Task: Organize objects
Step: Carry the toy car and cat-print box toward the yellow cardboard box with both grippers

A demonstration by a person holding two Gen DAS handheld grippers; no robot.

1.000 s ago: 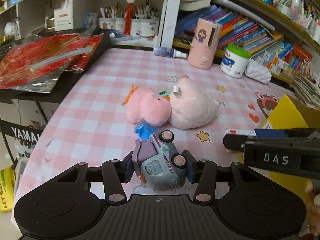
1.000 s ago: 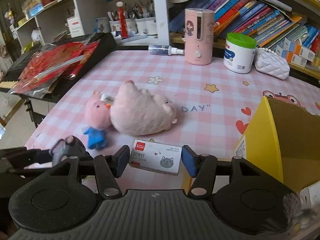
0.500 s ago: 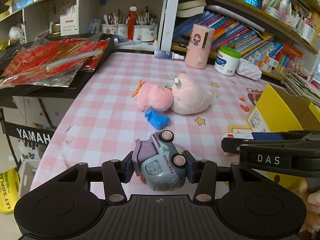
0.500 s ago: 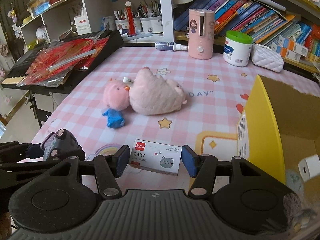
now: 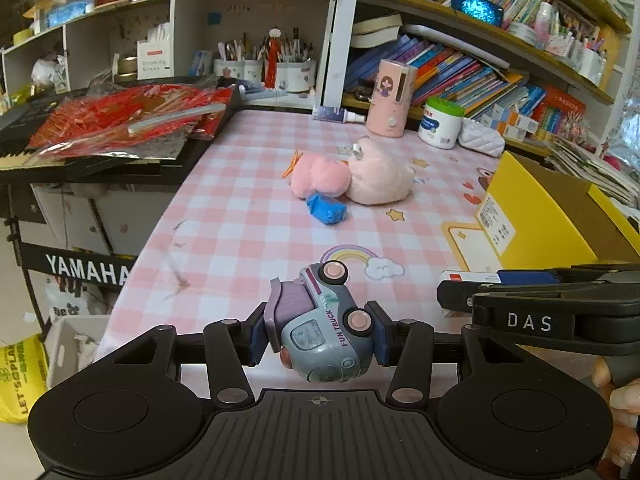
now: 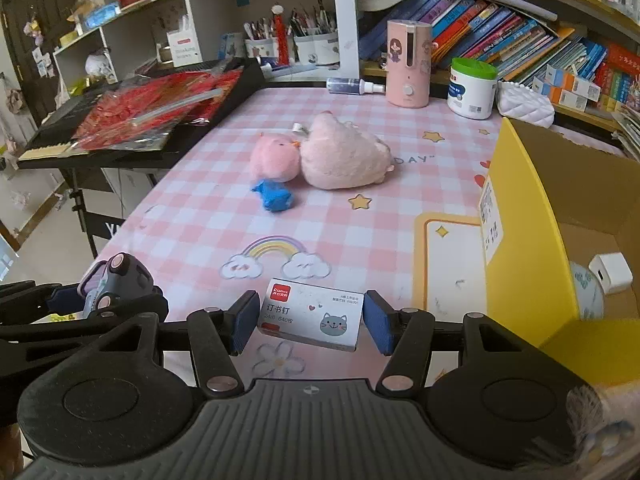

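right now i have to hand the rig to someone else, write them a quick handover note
Left gripper: shut on the toy truck, lifted above the table.
Right gripper: shut on the staple box, also lifted, beside the yellow box.
Already inside the yellow box: a small white charger.
On the table: two pink plush toys touching each other, with a blue piece in front.
Left to do: probably drop the truck and staple box into the yellow box, then collect the plush toys.

Pink-checked table (image 6: 224, 216) (rainbow print) with two pink plush toys (image 6: 320, 156), yellow box (image 6: 520, 240), pink dispenser (image 6: 408, 64), white jar (image 6: 472, 88).
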